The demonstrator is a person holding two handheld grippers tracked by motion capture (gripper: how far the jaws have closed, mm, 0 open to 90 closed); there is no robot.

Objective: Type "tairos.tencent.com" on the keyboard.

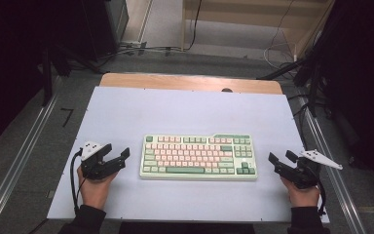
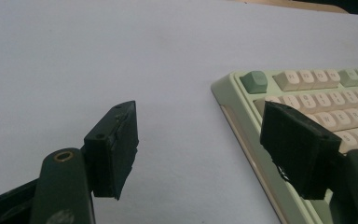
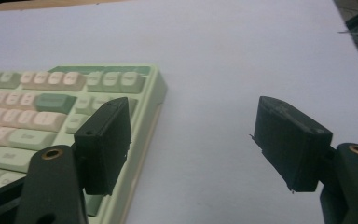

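Observation:
A pale green keyboard (image 1: 198,156) with pink and green keys lies flat in the middle of the white mat (image 1: 185,112). My left gripper (image 1: 118,151) hovers just left of the keyboard's left end, jaws wide apart with nothing between them. In the left gripper view the gripper (image 2: 209,147) has its right jaw over the keyboard's (image 2: 307,107) corner. My right gripper (image 1: 282,157) sits right of the keyboard, open and empty. In the right gripper view the gripper (image 3: 200,142) has its left jaw over the keyboard's (image 3: 70,98) right edge.
The mat covers a wooden table (image 1: 190,82) whose far edge shows bare. Metal rails (image 1: 14,170) run along both sides of the table. Cables (image 1: 141,48) lie on the floor beyond it, near dark equipment at the back left.

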